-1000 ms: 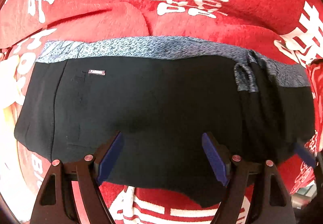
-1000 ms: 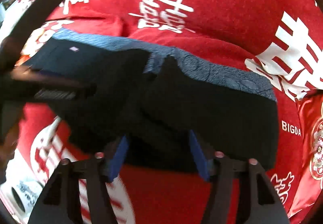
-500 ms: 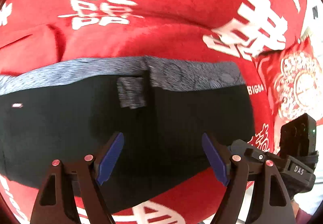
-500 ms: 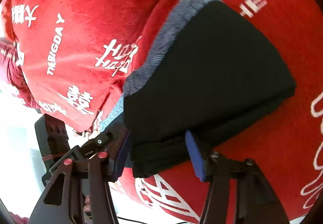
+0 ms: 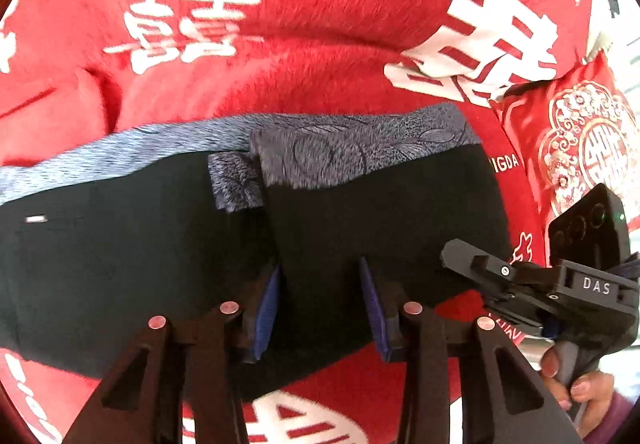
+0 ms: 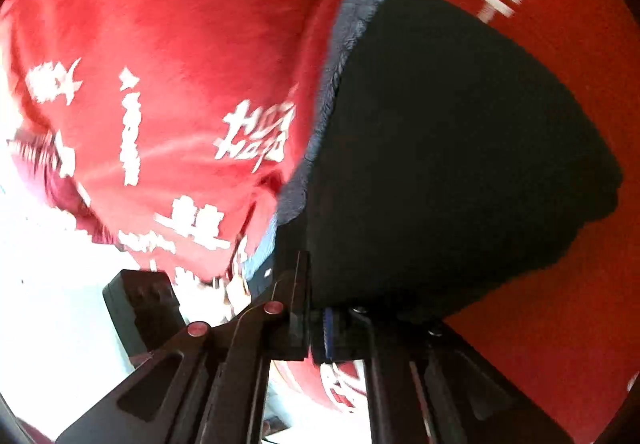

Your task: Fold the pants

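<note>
The black pants (image 5: 168,276) lie sideways on the red blanket (image 5: 304,44). The left gripper (image 5: 320,308) pinches their near edge, and the right gripper (image 6: 316,328) is squeezed tight on the end beside it. Both hold the same end, so the long way runs off to the left.

You see a red plush blanket (image 5: 320,24) with white characters filling nearly everything. Just right of the blanket lies a red cushion (image 5: 576,148) with white ornament. Past the blanket's edge, bright white glare (image 6: 48,264).

Folded pants (image 5: 360,228) lie on the blanket (image 5: 320,24); cushion (image 5: 580,148) right of them.
</note>
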